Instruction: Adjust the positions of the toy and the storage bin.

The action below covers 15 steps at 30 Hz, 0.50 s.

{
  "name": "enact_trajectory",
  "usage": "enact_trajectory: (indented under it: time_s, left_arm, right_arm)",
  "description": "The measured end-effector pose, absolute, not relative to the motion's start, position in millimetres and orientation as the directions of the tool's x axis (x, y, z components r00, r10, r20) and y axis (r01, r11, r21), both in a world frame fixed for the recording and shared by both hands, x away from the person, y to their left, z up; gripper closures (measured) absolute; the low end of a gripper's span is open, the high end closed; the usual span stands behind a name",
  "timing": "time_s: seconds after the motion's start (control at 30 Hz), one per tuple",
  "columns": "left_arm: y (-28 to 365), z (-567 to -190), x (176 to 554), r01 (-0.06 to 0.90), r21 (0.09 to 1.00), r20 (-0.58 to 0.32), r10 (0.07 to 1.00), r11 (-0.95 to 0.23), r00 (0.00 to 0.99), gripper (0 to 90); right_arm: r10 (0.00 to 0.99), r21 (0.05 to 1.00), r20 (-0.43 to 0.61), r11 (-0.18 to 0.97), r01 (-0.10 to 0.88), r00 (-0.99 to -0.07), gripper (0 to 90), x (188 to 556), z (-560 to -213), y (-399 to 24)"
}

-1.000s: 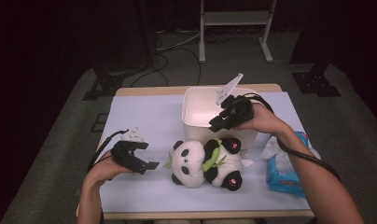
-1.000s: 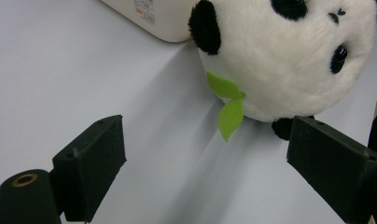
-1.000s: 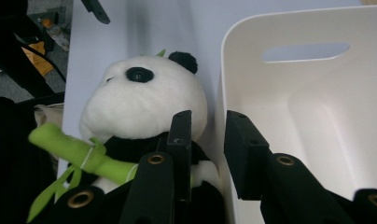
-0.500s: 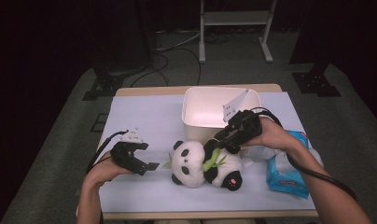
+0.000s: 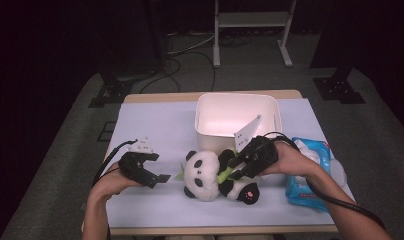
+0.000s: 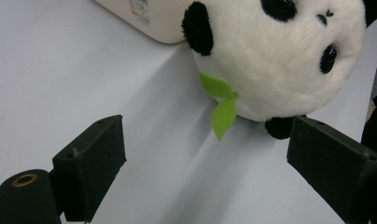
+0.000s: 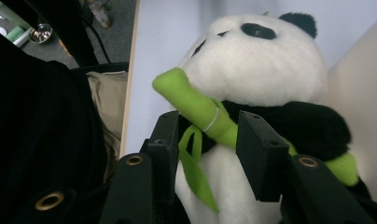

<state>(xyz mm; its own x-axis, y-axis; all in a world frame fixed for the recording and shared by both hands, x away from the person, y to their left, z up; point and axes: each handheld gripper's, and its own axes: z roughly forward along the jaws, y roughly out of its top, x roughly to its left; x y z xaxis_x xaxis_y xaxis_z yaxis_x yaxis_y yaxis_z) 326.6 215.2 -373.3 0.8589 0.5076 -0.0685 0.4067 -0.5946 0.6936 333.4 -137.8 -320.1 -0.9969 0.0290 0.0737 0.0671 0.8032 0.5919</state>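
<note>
Bamboo stalk [image 7: 200, 112] of the plush panda [image 5: 210, 175] sits between my right gripper [image 5: 236, 168]'s jaws, which have just been opening and aren't pressing it. Black-and-white, it lies beside the white bin [image 5: 225, 115]; my left gripper [image 5: 157, 176] gapes empty nearby.

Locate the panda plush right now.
High view: panda plush lies near the table's front edge, just before the white bin, between the two hand-held grippers.

Small print label on the white bin [image 6: 142, 14] — too blurred to read.
</note>
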Motion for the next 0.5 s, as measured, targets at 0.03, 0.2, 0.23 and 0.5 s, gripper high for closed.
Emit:
enact_trajectory:
  time_s: [0.03,0.2,0.23,0.5]
  left_arm:
    - [215,-373,327,0.407,0.694,-0.07,0.507,-0.594,0.859,10.6]
    - [217,-373,327,0.407,0.693,-0.069,0.507,-0.595,0.859,10.5]
    - [217,-373,327,0.407,0.693,-0.07,0.507,-0.595,0.859,10.6]
    - [219,-372,327,0.409,0.696,-0.074,0.509,-0.589,0.858,10.5]
  right_arm:
    - [0.027,0.592,0.074,0.803,0.065,-0.997,57.0,333,-321,-136]
    - [0.006,0.577,0.067,0.815,0.043,-0.998,54.9,333,-327,-126]
    - [0.004,0.572,0.064,0.819,0.04,-0.998,54.7,333,-328,-124]
    - [-0.022,0.554,0.045,0.832,0.007,-0.999,52.1,332,-331,-112]
